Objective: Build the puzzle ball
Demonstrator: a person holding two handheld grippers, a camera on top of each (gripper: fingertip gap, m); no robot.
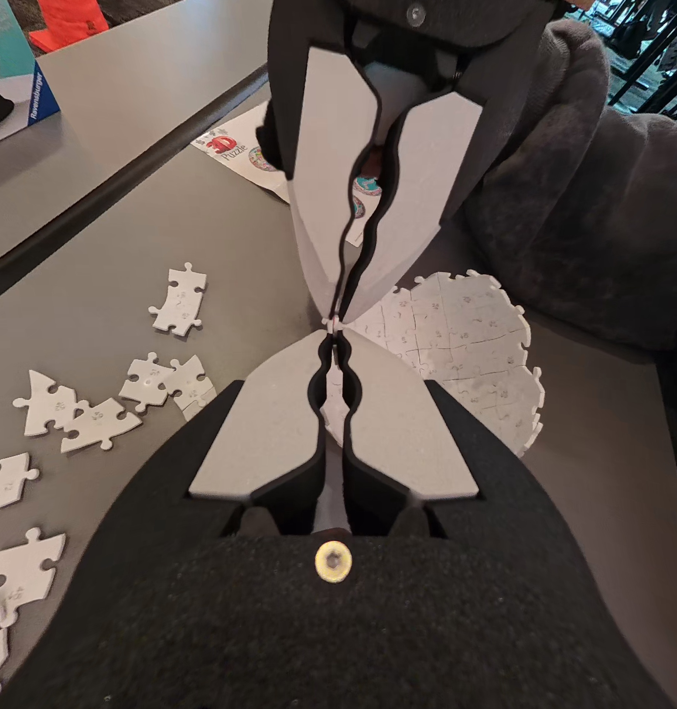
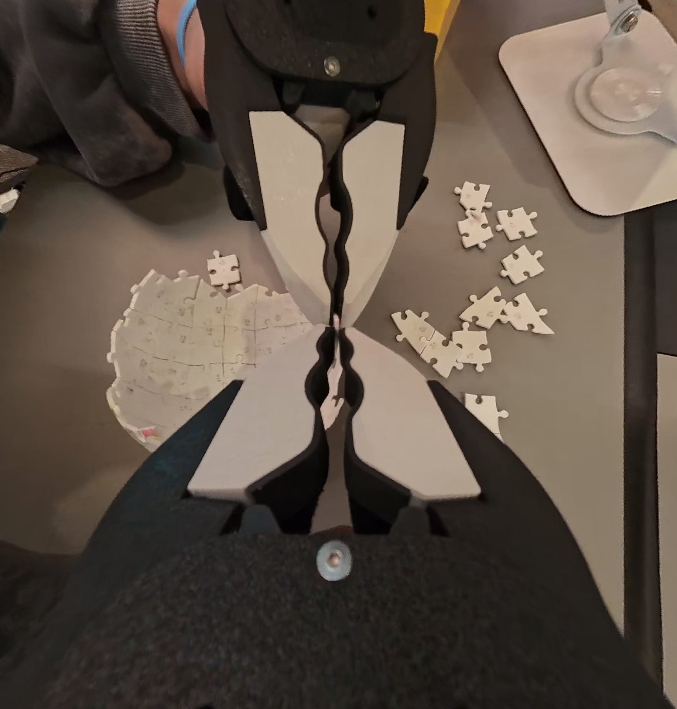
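Observation:
My left gripper and right gripper meet tip to tip above the grey table. Both are shut on thin white puzzle pieces held edge-on where the tips meet. I cannot tell whether it is one piece or two joined. The right wrist view shows the right gripper below and the left gripper above, with a white piece edge between the right jaws. The partly built ball, a white half shell, lies open side up beside the grippers. Loose white pieces lie scattered.
A puzzle box stands far left, behind a dark gap between tables. An instruction leaflet lies behind the grippers. A person's grey sleeve is at the right. A metal stand base sits by the table edge. Both grippers' tips are close together, under 4 cm apart.

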